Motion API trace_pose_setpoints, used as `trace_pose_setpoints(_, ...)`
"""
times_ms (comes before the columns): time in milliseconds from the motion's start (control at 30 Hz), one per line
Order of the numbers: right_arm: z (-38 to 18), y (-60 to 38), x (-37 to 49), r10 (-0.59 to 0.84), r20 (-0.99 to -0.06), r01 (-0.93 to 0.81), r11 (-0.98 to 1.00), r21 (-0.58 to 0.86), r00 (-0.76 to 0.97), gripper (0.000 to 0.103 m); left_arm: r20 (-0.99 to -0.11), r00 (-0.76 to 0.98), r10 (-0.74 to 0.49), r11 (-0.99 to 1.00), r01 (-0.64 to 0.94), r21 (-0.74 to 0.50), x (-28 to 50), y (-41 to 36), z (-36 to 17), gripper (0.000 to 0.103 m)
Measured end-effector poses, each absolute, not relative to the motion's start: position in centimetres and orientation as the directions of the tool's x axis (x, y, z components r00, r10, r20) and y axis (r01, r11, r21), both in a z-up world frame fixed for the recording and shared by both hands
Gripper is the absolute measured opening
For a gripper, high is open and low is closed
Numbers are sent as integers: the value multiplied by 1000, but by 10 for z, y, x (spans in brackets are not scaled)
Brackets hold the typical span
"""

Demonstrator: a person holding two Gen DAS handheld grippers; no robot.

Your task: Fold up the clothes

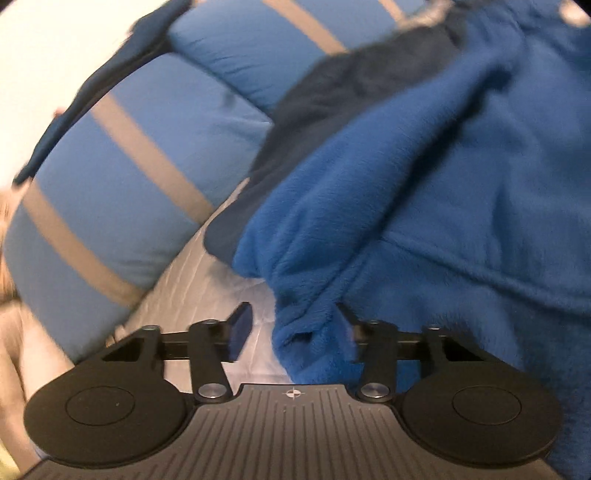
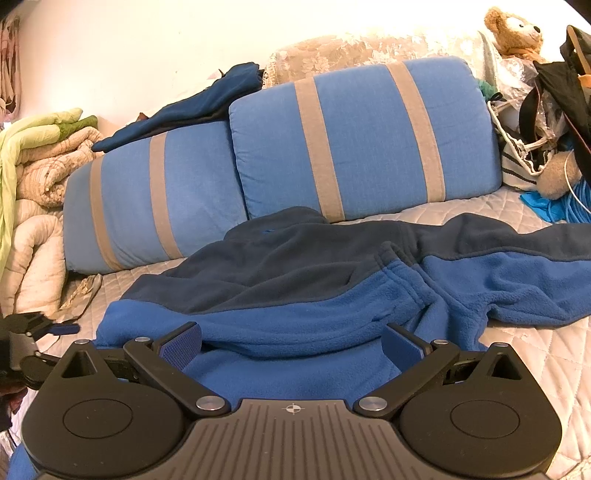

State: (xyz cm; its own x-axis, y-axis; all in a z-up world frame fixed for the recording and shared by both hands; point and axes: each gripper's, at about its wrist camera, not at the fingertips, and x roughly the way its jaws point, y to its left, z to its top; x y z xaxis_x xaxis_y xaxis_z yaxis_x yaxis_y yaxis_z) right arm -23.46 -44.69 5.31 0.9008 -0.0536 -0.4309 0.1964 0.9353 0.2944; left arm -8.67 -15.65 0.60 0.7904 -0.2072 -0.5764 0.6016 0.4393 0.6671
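A two-tone fleece garment (image 2: 295,288), navy above and royal blue below, lies spread and rumpled on the quilted bed cover (image 2: 535,350). In the left wrist view a bunched corner of the royal blue fleece (image 1: 306,325) sits between the fingers of my left gripper (image 1: 293,326). The left pad (image 1: 240,332) stands apart from the cloth with white quilt showing in the gap, and the fleece partly hides the right finger. My right gripper (image 2: 291,345) is open wide at the garment's near hem, low over the fleece, and grips nothing.
Two blue cushions with tan stripes (image 2: 362,140) lean along the wall behind the garment. Another dark blue garment (image 2: 192,103) lies on top of them. Folded quilts (image 2: 40,155) are stacked at the left. Bags, clutter and a teddy bear (image 2: 517,29) fill the right.
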Motion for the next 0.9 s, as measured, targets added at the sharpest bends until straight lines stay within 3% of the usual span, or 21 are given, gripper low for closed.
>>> trace_pose_setpoints(33,53,-447,-235,-53,-431,196,935,295,901,103,-580,788,-207,429,606,670,-86,-158,5,26)
trace_pose_setpoints(167,53,-449,-235,-51,-431,196,933,300,901,103,-566,794,-221,486,593,642,-84,-154,16,12)
trace_pose_setpoints(900,52,-449,-235,-62,-434,206,933,294,899,103,-595,794,-126,623,530,575,-62,-148,14,10)
